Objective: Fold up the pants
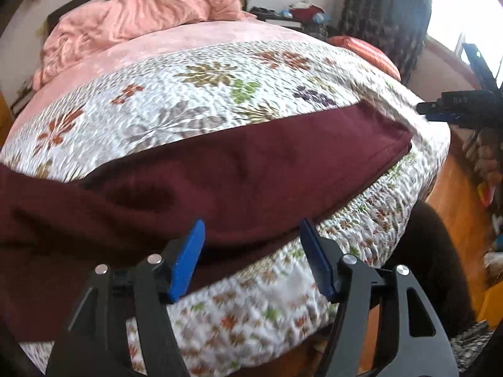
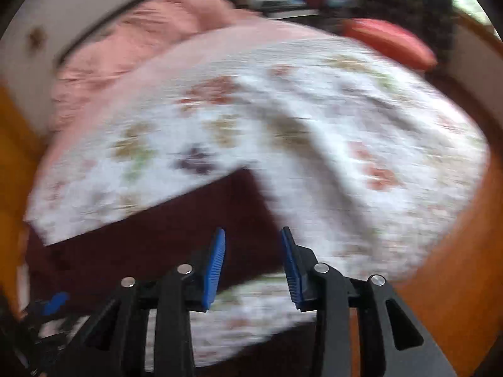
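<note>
Quilt (image 1: 201, 100), pants (image 1: 239, 169) beyond left gripper (image 1: 251, 229)

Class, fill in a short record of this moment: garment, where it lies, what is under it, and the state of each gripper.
garment: maroon pants, laid flat, long and narrow
lies on: floral quilt near the foot of the bed
beyond the quilt: pink blanket, bunched at the headboard
left gripper: open, nothing between the pads, above the pants' near edge
right gripper: open, empty, over the pants' end
</note>
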A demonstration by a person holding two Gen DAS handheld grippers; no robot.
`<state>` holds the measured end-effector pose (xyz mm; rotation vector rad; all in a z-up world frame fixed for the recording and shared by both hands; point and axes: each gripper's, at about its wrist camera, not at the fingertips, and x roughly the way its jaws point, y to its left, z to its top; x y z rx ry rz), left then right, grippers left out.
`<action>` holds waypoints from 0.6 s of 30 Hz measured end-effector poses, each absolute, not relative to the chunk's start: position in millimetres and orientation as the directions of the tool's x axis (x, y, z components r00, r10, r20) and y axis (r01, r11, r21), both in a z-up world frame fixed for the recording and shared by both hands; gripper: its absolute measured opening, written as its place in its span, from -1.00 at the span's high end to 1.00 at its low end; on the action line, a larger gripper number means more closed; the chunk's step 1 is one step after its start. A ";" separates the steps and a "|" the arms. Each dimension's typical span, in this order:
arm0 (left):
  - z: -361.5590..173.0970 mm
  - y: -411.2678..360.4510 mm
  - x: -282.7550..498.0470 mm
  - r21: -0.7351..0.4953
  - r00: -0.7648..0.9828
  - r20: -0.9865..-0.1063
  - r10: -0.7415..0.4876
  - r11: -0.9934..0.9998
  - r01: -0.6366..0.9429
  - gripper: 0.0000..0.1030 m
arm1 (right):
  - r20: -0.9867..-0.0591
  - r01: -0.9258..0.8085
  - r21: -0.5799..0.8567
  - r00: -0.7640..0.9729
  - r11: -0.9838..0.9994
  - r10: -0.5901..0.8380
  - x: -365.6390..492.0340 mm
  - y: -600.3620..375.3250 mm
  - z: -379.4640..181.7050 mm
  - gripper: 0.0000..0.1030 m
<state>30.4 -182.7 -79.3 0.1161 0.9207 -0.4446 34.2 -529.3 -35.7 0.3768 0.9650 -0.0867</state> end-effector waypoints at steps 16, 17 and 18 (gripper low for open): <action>-123.1 -57.9 45.0 -0.184 0.478 -0.854 -0.204 0.979 0.089 -0.21 | -0.900 0.066 0.129 0.427 0.989 0.089 64.7 -432.6 -84.4 0.27; -117.2 -53.4 43.8 -0.191 0.492 -0.845 -0.209 0.978 0.087 -0.21 | -0.885 0.041 0.166 0.447 0.985 0.131 67.1 -426.1 -75.3 0.27; -108.5 -43.2 39.3 -0.206 0.517 -0.828 -0.216 0.975 0.078 -0.23 | -0.860 -0.011 0.233 0.464 0.972 0.211 69.8 -414.3 -63.4 0.26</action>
